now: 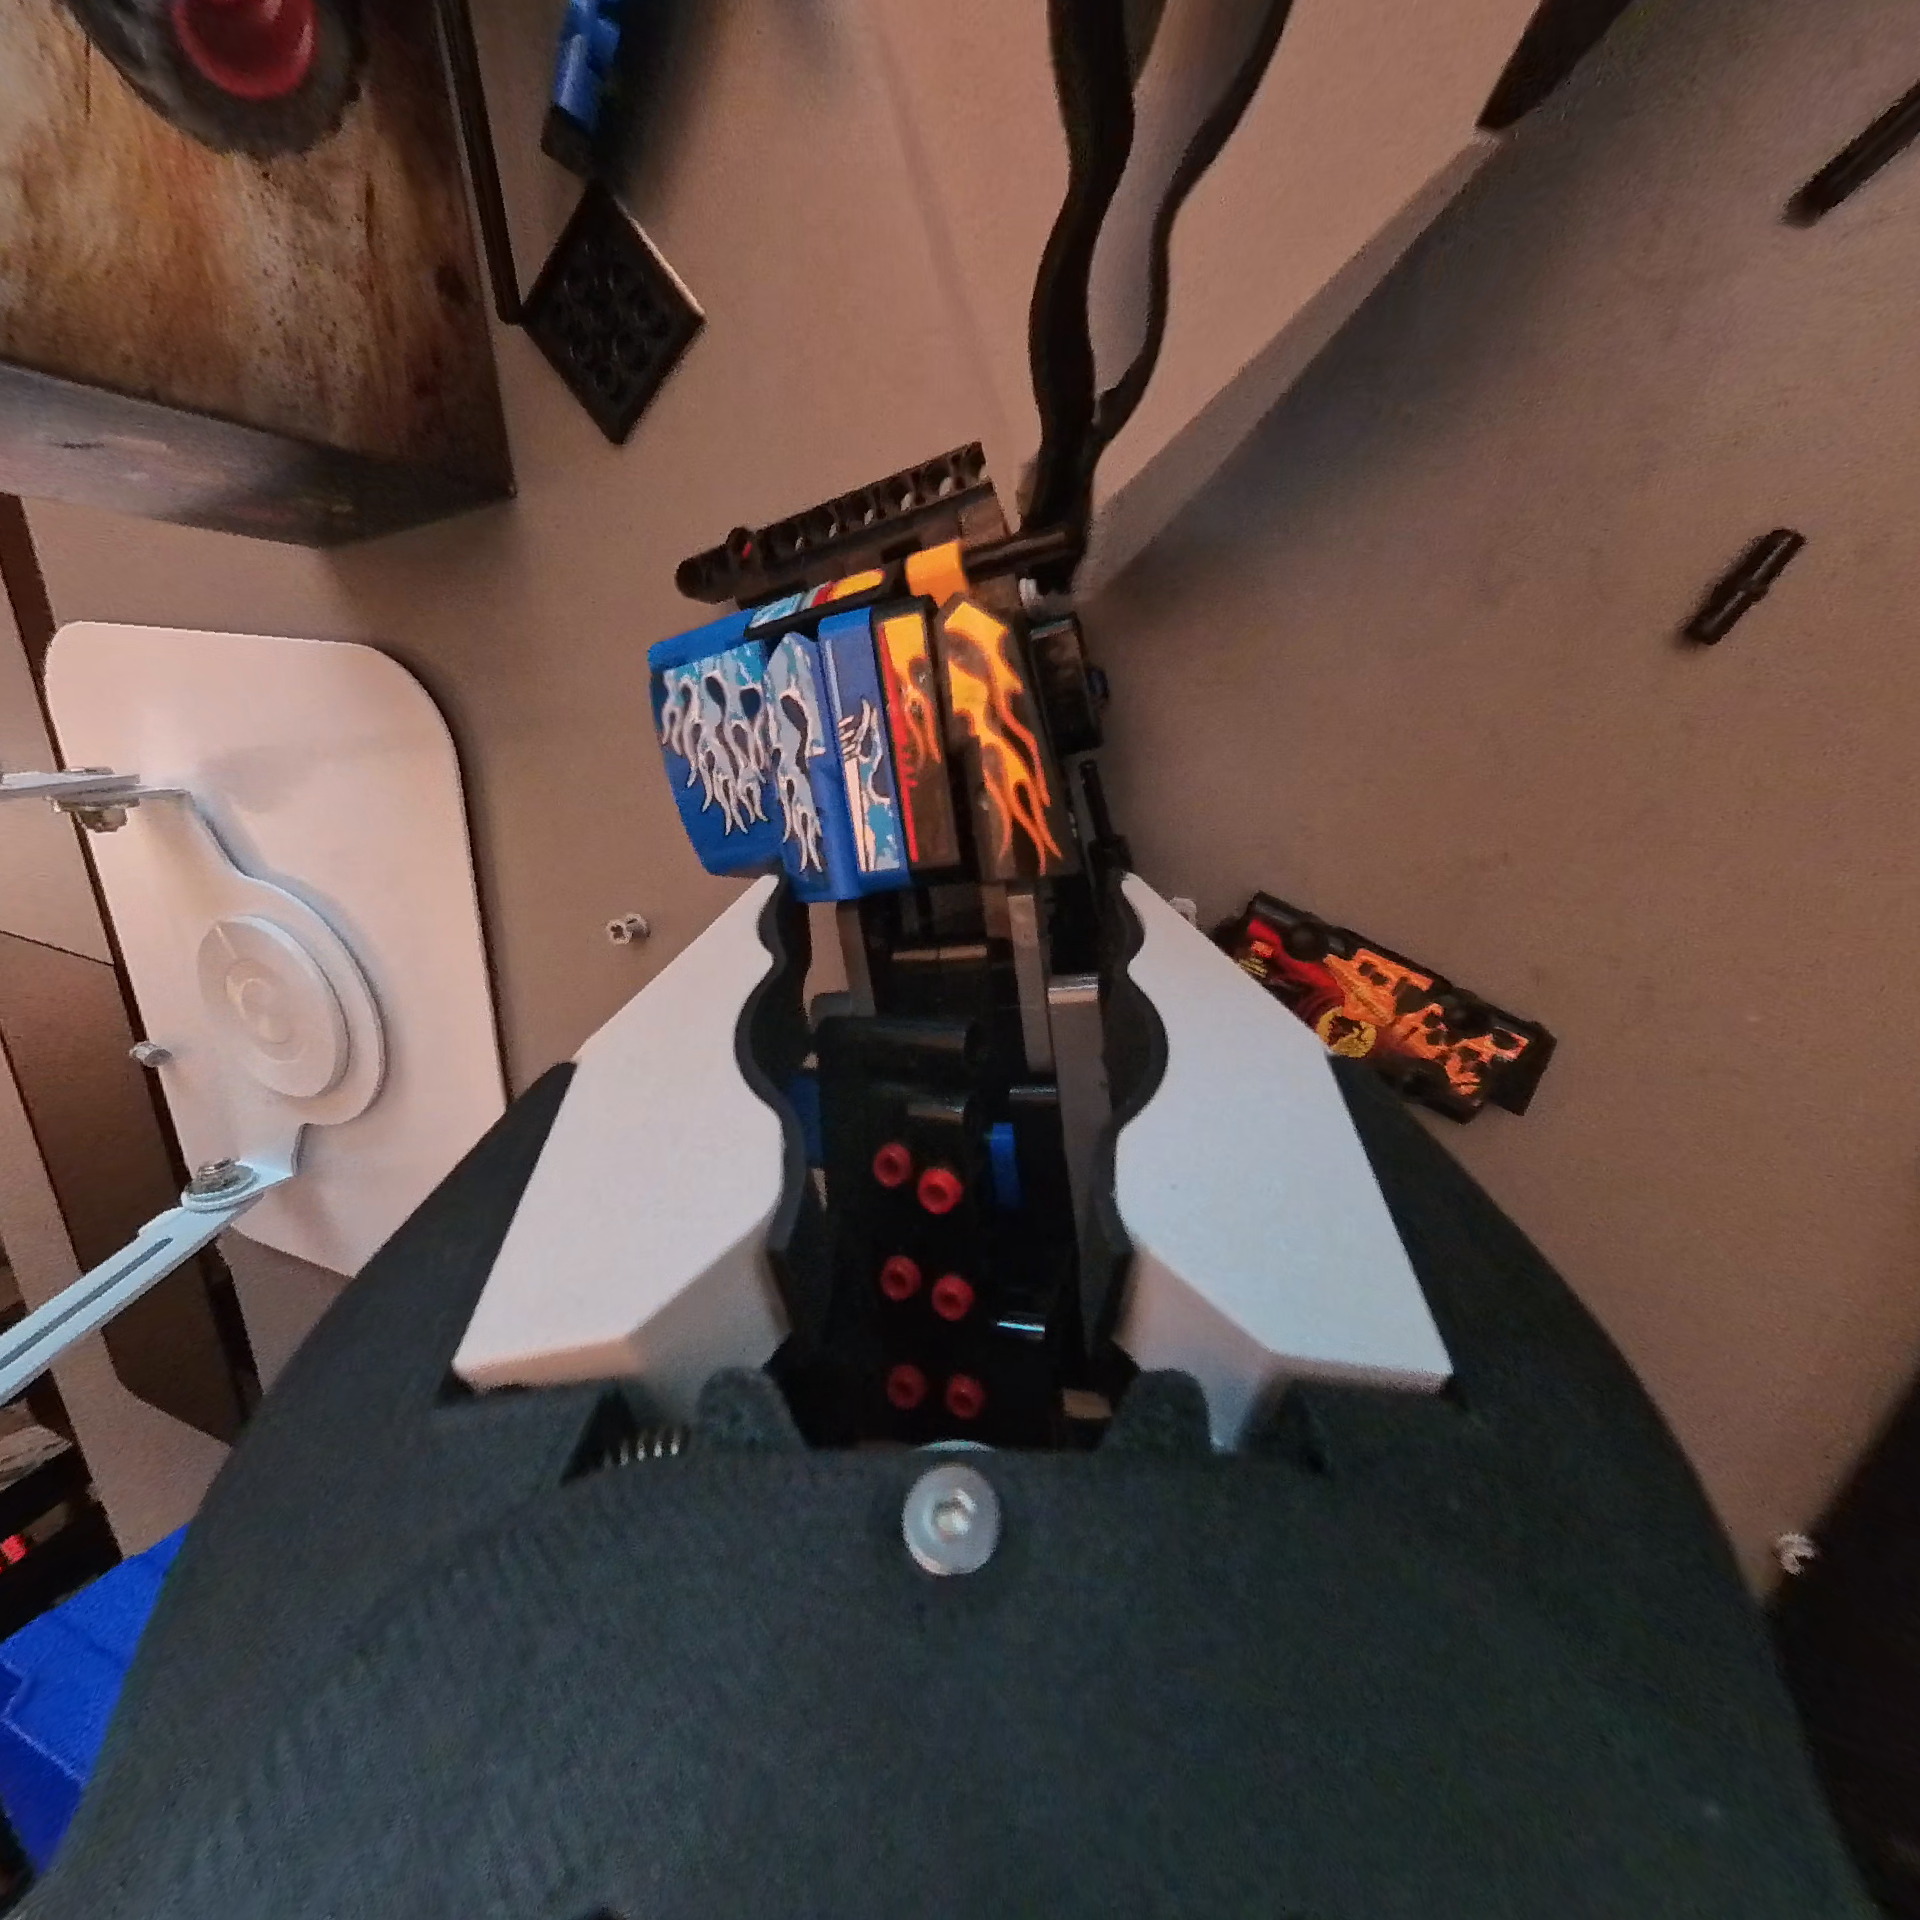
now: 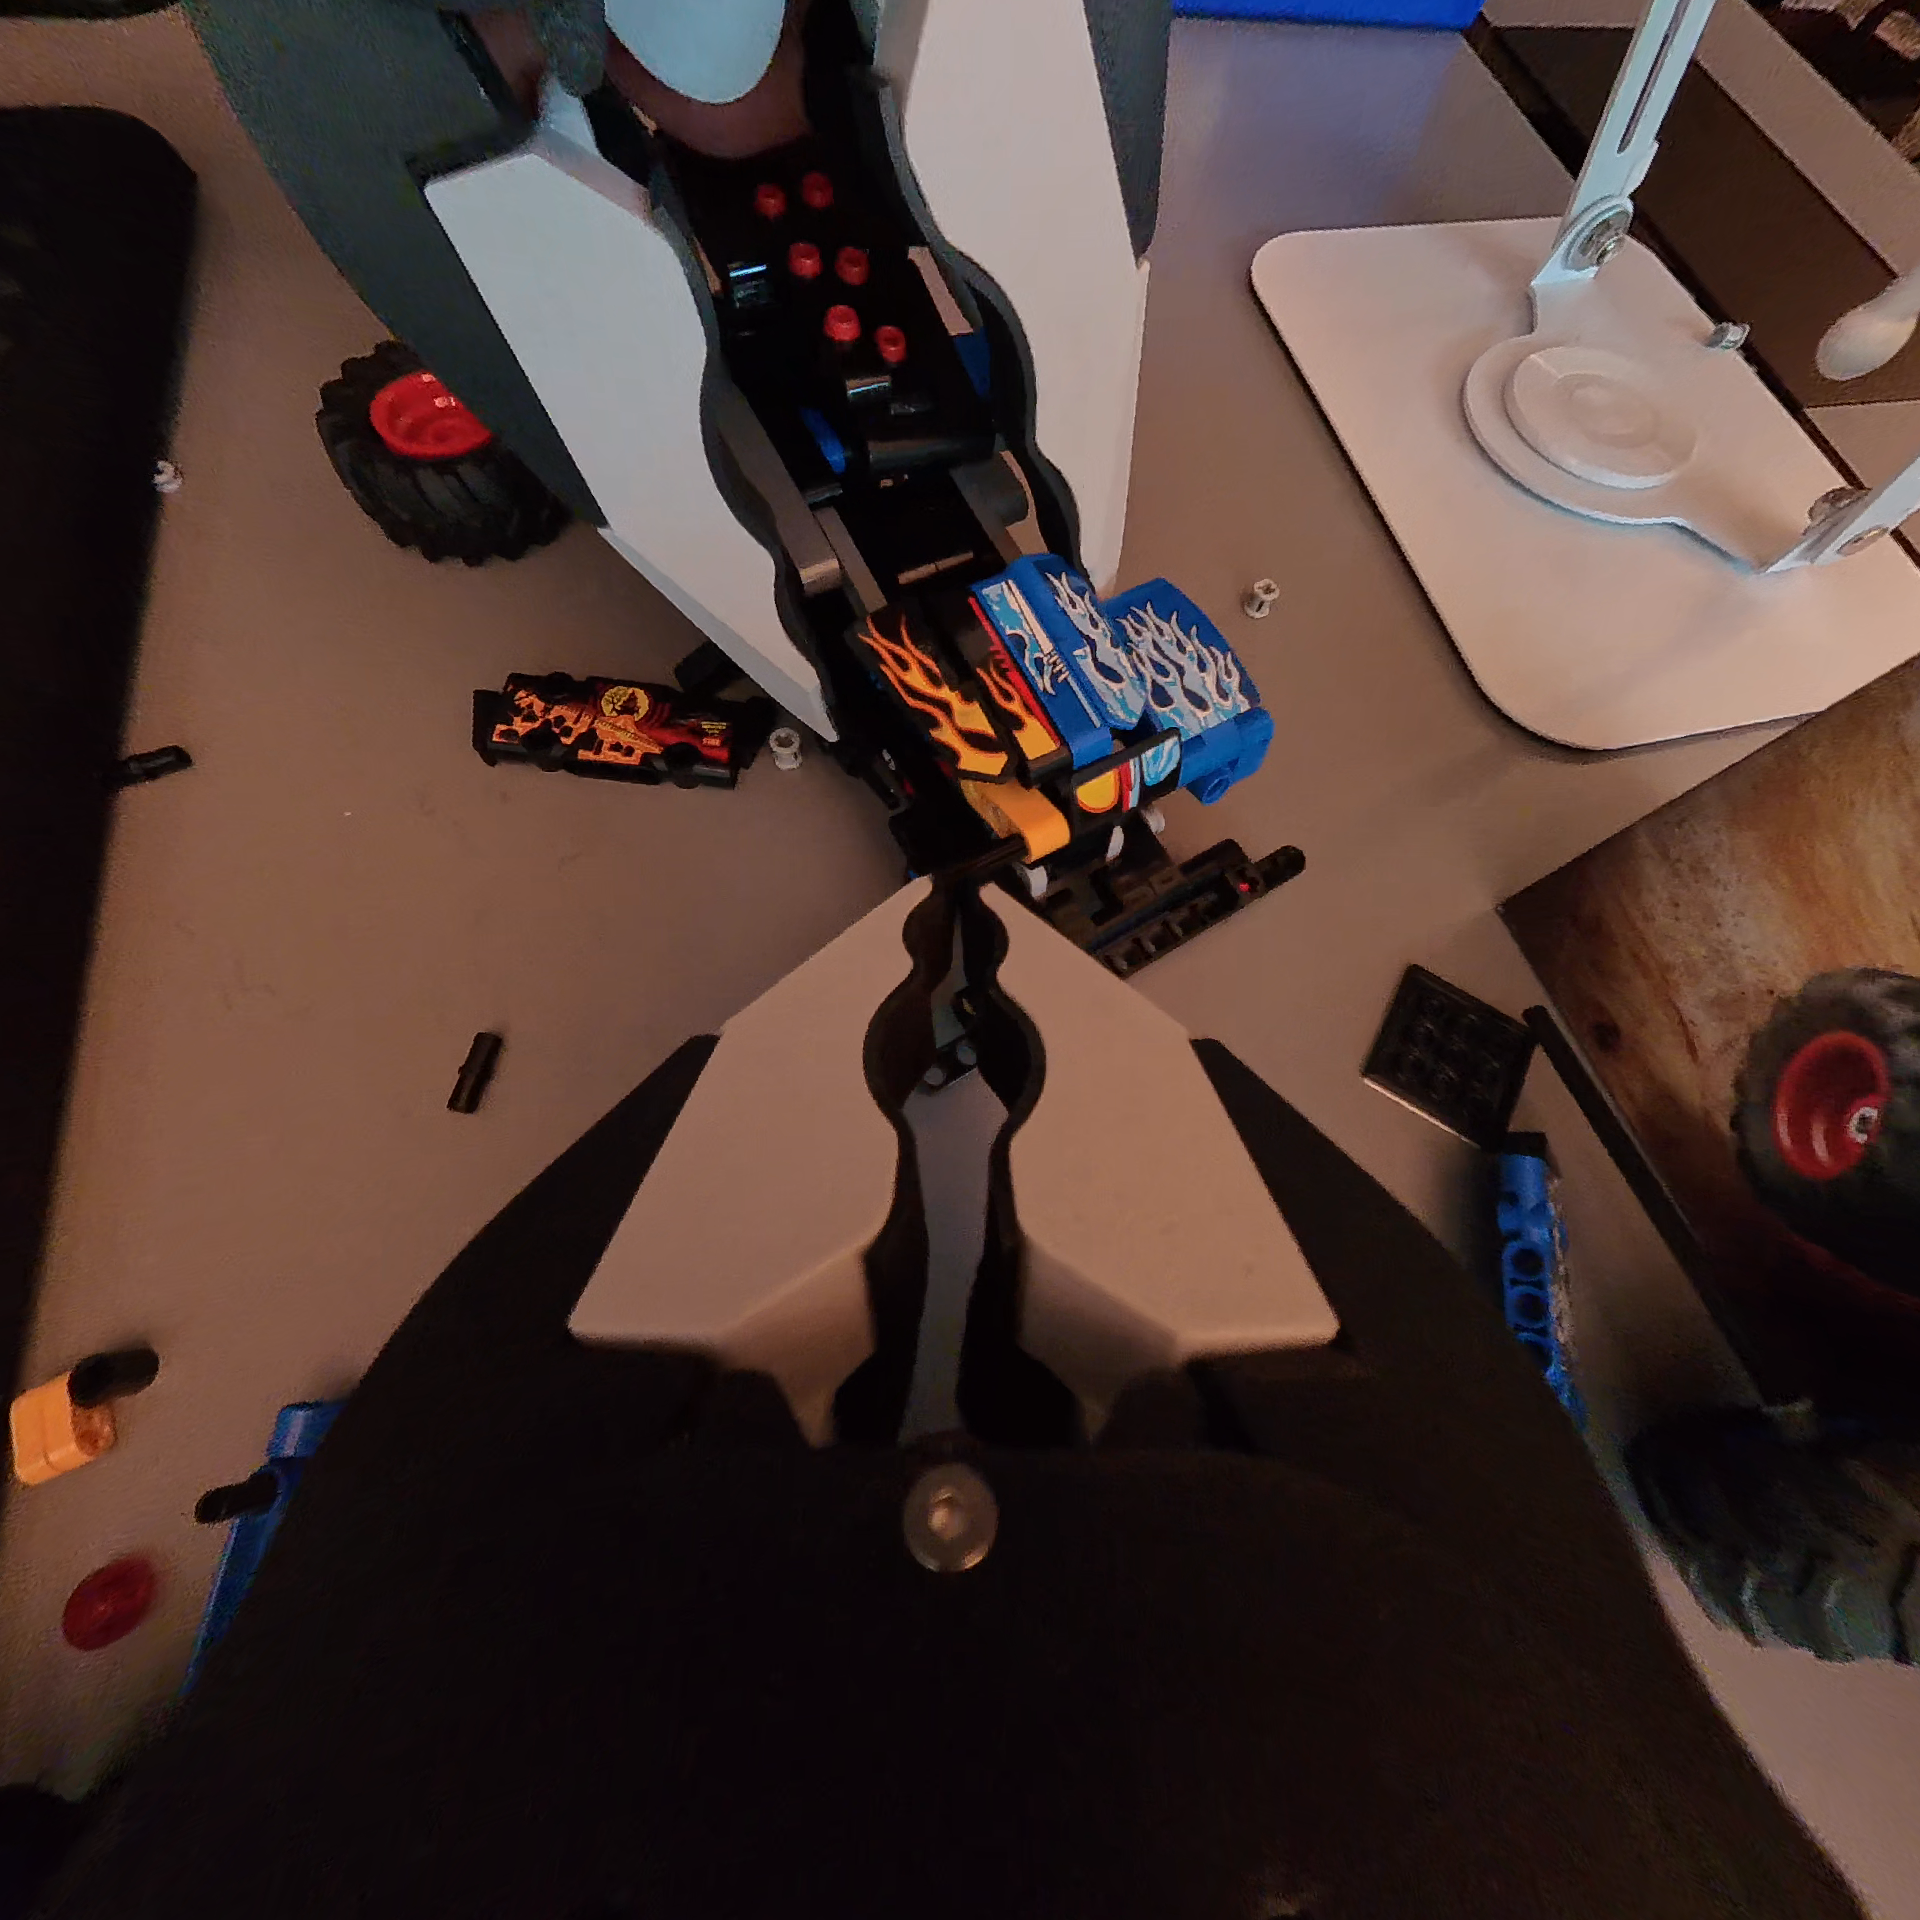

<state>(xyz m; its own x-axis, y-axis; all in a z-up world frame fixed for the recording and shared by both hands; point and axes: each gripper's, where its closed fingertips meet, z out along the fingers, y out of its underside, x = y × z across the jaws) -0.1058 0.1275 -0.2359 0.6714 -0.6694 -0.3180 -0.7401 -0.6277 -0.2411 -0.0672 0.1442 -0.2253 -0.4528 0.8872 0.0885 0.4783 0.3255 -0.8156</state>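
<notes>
A toy truck body [image 1: 935, 748] with blue and orange flame panels and a black chassis with red studs lies between the fingers of my left gripper [image 1: 951, 894], which is shut on its chassis. The truck shows in the right wrist view [image 2: 1049, 675] too, just ahead of my right gripper [image 2: 951, 894]. The right gripper's fingers are shut together, and their tips meet the end of a black axle [image 2: 987, 860] that runs through an orange connector [image 2: 1039, 821] at the truck's front. In the left wrist view the right gripper [image 1: 1060, 509] comes down onto that axle [image 1: 1023, 548].
On the grey table lie a flame-printed black panel [image 2: 613, 727], a black wheel with a red hub [image 2: 426, 457], a black square plate [image 2: 1449, 1049], a blue beam [image 2: 1527, 1247] and small pins [image 2: 475, 1070]. A white stand base [image 2: 1558, 468] and a picture box [image 2: 1714, 1039] stand at the right.
</notes>
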